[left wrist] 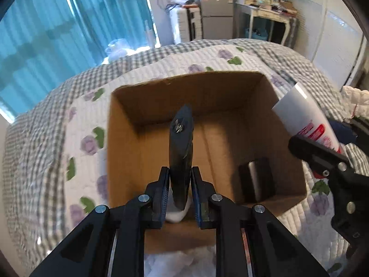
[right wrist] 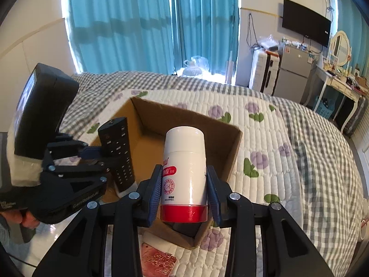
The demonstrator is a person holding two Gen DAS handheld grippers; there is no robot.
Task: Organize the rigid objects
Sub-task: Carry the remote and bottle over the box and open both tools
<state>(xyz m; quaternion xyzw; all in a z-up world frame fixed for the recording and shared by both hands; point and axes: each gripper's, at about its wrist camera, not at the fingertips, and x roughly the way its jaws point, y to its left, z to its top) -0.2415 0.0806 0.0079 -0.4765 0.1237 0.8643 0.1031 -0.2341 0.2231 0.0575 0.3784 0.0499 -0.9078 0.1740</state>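
Left wrist view: the left tongs [left wrist: 180, 184] are clenched on a black remote control [left wrist: 180, 147], a long, slim plastic bar seen edge-on. Its long axis runs away from the camera and points down into an open cardboard box [left wrist: 297, 138]. The near end of the remote is hidden between the ribbed pads, with a bit of white wrap showing below it. The box is plain brown corrugated card with matte walls, and it sits on a bed [left wrist: 46, 143] covered by a quilted spread with grey checks and purple flowers. A dark, glossy, rounded thing [left wrist: 257, 180] lies on the box floor at the right; what it is cannot be made out. At the right edge the right tongs [left wrist: 322, 147] grasp a smooth white bottle [left wrist: 302, 115] with red print, tilted over the box's right wall, its red base partly hidden.

Right wrist view: the right tongs [right wrist: 183, 185] grasp the bottle [right wrist: 184, 161] around its lower body. It is a glossy white plastic cylinder with a rounded white cap and a red base, its long axis pointing away from the camera, over the box [right wrist: 233, 147]. The left tongs [right wrist: 99, 153] hold the remote control [right wrist: 118, 152], button face showing, over the box's left side. A hand [right wrist: 25, 219] is cut off at the lower left edge.
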